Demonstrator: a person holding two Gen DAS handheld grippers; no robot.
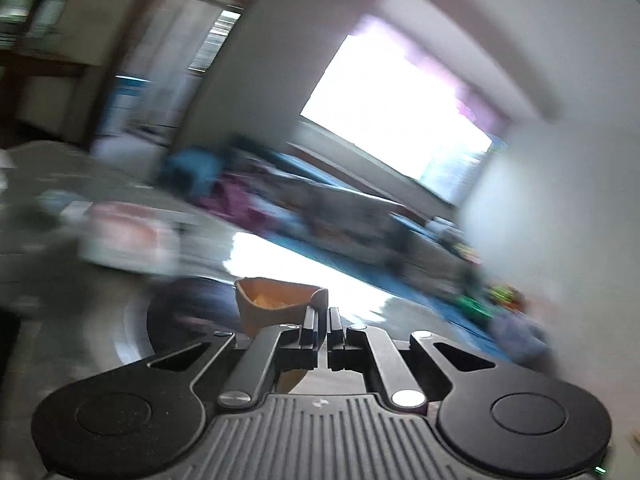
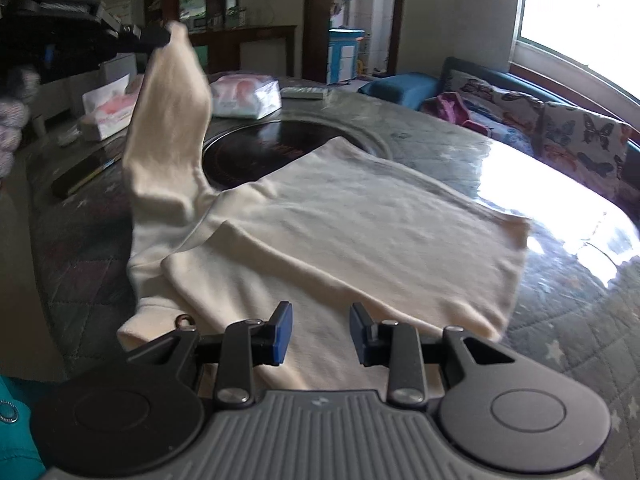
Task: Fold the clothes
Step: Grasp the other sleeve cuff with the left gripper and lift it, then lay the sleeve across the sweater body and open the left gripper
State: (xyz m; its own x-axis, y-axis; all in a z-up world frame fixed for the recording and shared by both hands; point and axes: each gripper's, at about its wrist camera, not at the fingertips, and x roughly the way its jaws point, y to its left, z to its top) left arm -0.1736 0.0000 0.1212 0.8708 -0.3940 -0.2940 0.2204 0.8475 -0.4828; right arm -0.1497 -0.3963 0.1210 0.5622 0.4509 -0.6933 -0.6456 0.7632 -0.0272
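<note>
The left gripper (image 2: 160,36) pinches the cream garment's (image 2: 360,216) sleeve (image 2: 172,120), lifted above the table (image 2: 560,320). The right gripper (image 2: 320,334) hovers over its near hem, jaws apart.

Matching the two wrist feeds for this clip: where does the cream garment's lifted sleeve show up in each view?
Left wrist view: only the cuff of the lifted sleeve shows, low centre, pinched in the closed left tongs; the rest is blurred.
Right wrist view: the lifted sleeve rises at upper left, held at its top by the left tongs, above the open right tongs.
Shared landmark: the dark round plate in the table.
</note>
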